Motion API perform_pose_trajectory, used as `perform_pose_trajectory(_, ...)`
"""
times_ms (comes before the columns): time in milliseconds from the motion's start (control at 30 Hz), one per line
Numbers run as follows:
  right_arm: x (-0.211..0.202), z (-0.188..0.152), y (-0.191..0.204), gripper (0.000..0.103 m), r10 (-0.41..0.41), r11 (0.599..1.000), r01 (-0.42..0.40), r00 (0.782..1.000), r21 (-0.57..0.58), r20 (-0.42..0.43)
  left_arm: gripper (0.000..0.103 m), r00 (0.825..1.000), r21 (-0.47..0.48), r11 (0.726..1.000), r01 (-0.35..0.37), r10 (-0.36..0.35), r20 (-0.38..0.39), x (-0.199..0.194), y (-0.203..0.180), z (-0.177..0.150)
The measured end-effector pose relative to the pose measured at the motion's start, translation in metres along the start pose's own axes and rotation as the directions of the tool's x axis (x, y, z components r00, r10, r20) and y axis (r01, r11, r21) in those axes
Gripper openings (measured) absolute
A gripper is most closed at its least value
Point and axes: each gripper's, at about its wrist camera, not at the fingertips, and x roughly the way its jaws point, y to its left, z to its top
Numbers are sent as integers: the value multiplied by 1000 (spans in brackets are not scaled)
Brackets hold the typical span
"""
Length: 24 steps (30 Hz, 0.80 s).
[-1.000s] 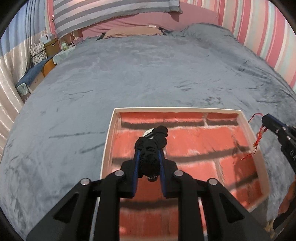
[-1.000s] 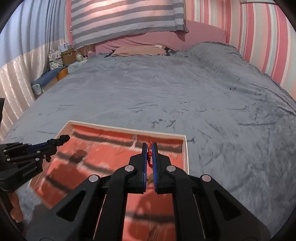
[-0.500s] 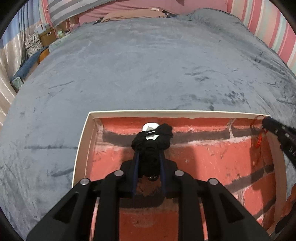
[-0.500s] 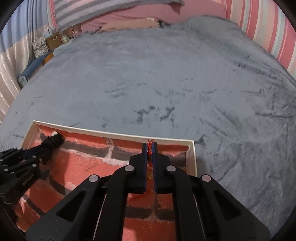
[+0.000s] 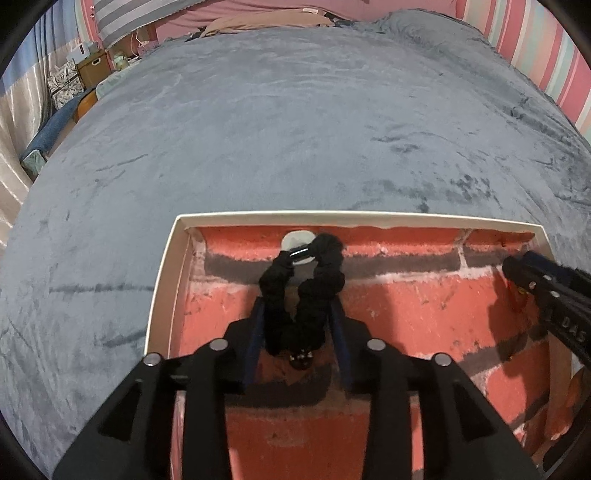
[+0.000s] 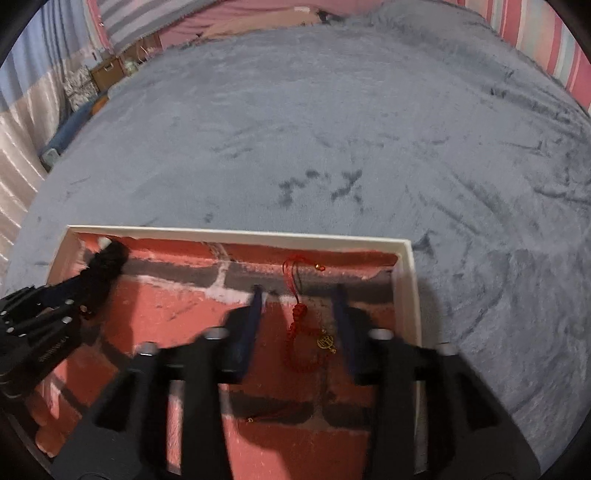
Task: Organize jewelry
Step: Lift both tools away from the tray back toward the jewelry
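Note:
A shallow white-rimmed tray (image 5: 164,273) with a red brick-pattern floor lies on a grey bedspread; it also shows in the right wrist view (image 6: 410,280). My left gripper (image 5: 297,308) is open over the tray's far left part, with a black fabric scrunchie (image 5: 306,291) lying loose between its fingers. A white oval piece (image 5: 297,240) lies just beyond the scrunchie. My right gripper (image 6: 299,299) is open over the tray's far right part, and a red cord bracelet with a gold charm (image 6: 304,332) lies on the tray floor between its fingers.
The grey bedspread (image 5: 295,129) spreads all around the tray. Pink pillows and a striped blanket (image 5: 258,22) lie at the far end. Boxes and clutter (image 5: 85,70) stand off the bed's far left. A striped wall (image 5: 535,48) runs along the right.
Both grippers have lowered to the tray and opened. The left one has let go of the black scrunchie, the right one has let go of the red bracelet, which now lies on the tray floor.

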Motion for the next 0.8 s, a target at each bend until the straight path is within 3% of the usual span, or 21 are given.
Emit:
perform_pose_trajectory(133, -32, -4, -9, 53, 12, 1000, -12, 999, 4, 38, 61, 998, -7, 1000, 21, -20, 52, -30, 2, -6)
perform_pose_trajectory(200, -52, -7, -13, 71, 12, 1000, -12, 998, 5, 68, 68, 995, -16, 999, 32, -30, 95, -53, 6, -9)
perform_pose_trajectory(333, -105, -23, -21, 90, -10, 1000, 11, 989, -9, 145, 69, 983, -25, 997, 73, -68, 170, -107, 16, -21)
perform_pose_trajectory(400, -126, -32, -21, 99, -19, 1000, 22, 984, -17, 179, 80, 973, -19, 996, 84, -78, 215, -134, 21, -29)
perform_pose_trajectory(433, -140, -39, -22, 99, -32, 999, 37, 979, -21, 203, 88, 966, -20, 997, 79, -72, 247, -150, 23, -36)
perform_pose_trajectory(533, -169, -56, -23, 99, -52, 998, 61, 970, -28, 239, 89, 946, -3, 998, 58, -54, 320, -190, 25, -59)
perform_pose_trajectory(667, -213, -87, -23, 99, -66, 997, 76, 949, -19, 310, 89, 938, 29, 998, 53, -60, 340, -225, 27, -89)
perform_pose_trajectory(800, -249, -117, -19, 99, -124, 991, 136, 917, -7, 379, 89, 918, 39, 998, 57, -67, 390, -265, 33, -131)
